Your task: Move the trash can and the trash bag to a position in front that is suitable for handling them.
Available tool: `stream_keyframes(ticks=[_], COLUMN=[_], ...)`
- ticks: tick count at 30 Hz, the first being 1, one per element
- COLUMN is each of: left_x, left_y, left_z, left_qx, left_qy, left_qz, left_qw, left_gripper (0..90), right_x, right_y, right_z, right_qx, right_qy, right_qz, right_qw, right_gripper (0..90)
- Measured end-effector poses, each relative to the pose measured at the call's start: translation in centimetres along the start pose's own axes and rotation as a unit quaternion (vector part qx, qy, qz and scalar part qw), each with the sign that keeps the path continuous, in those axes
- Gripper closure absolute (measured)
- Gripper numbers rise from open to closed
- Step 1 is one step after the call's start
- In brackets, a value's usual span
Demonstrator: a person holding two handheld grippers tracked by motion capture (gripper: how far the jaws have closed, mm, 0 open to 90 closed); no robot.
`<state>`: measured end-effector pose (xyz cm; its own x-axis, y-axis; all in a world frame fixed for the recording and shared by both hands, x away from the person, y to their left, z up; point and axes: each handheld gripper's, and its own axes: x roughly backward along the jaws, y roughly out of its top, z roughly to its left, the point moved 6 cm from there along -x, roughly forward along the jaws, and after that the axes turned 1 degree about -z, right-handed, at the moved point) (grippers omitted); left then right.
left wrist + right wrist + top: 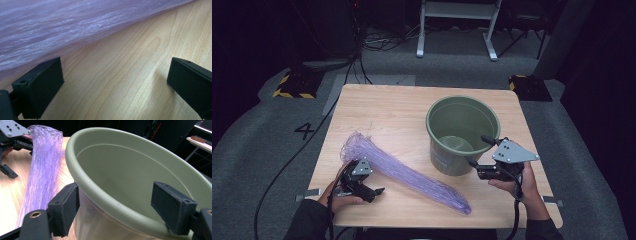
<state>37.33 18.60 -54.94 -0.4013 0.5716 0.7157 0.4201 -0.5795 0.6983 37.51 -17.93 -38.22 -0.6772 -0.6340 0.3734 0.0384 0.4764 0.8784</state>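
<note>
A long bundle of crinkled purple plastic film (407,175) lies diagonally across the wooden table (387,110). My left gripper (377,192) rests low at the table's front left, just in front of the film, jaws open with bare wood between them (115,75). The film (75,25) runs past its far side. A green plastic bucket (452,160) stands upright and empty at the right. My right gripper (478,150) is open and straddles the bucket's near rim (117,205), one jaw outside the wall and one inside, with a gap on the inner side.
The table's front edge is close under both hands. Around it is grey carpet with black cables, yellow-and-black striped blocks (294,85) and a white metal frame (457,30) at the back.
</note>
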Motion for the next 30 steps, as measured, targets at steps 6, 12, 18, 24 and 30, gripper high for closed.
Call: stream_keyframes(ticks=[6, 12, 18, 24, 30], left_x=[0.0, 0.0, 0.0, 0.0, 0.0], left_y=[0.0, 0.0, 0.0, 0.0, 0.0], left_z=[0.0, 0.0, 0.0, 0.0, 0.0], left_qx=[0.000, 0.000, 0.000, 0.000, 0.000], left_qy=[0.000, 0.000, 0.000, 0.000, 0.001], left_qz=[0.000, 0.000, 0.000, -0.001, -0.001], left_qw=[1.0000, 1.0000, 1.0000, 1.0000, 1.0000], left_gripper=[0.2, 0.2, 0.2, 0.3, 0.3], right_x=[0.0, 0.2, 0.8, 1.8, 4.4], right_y=[0.5, 1.5, 2.0, 0.6, -1.4], right_z=[0.6, 0.9, 1.1, 1.4, 2.4], right_qx=[0.017, 0.004, -0.010, -0.030, -0.044], right_qy=[0.006, 0.038, 0.049, 0.034, 0.005], right_qz=[0.010, -0.002, -0.018, -0.027, -0.069], right_qw=[0.9998, 0.9993, 0.9986, 0.9986, 0.9966], right_gripper=[23.3, 22.6, 22.9, 26.3, 24.8])
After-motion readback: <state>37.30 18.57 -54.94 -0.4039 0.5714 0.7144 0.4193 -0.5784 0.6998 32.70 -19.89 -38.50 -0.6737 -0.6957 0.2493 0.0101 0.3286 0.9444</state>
